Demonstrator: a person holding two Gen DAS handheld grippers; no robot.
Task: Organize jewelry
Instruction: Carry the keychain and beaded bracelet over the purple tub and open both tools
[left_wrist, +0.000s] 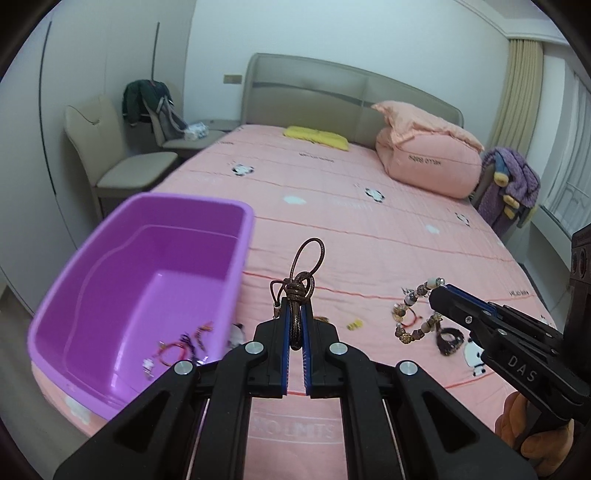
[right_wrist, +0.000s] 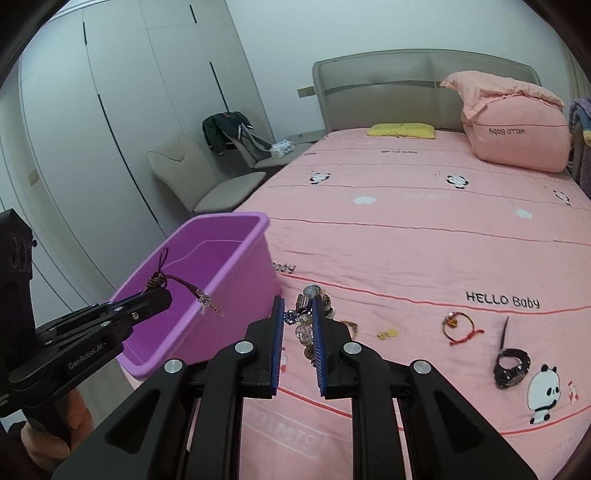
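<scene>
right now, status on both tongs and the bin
Left tongs shut on cord. Right tongs shut on bead bracelet. Bin open, nothing blocking.

The purple bin (right_wrist: 207, 280) stands open-topped at the bed's left edge, its near-right wall the only barrier, while loose pieces (red string bracelet (right_wrist: 461, 326), black watch (right_wrist: 511, 363)) dot the pink bedspread (right_wrist: 424, 240) rightward.

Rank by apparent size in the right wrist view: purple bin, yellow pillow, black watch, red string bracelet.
1. purple bin
2. yellow pillow, though it lies farther away
3. and 4. black watch and red string bracelet: too alike to rank.
</scene>
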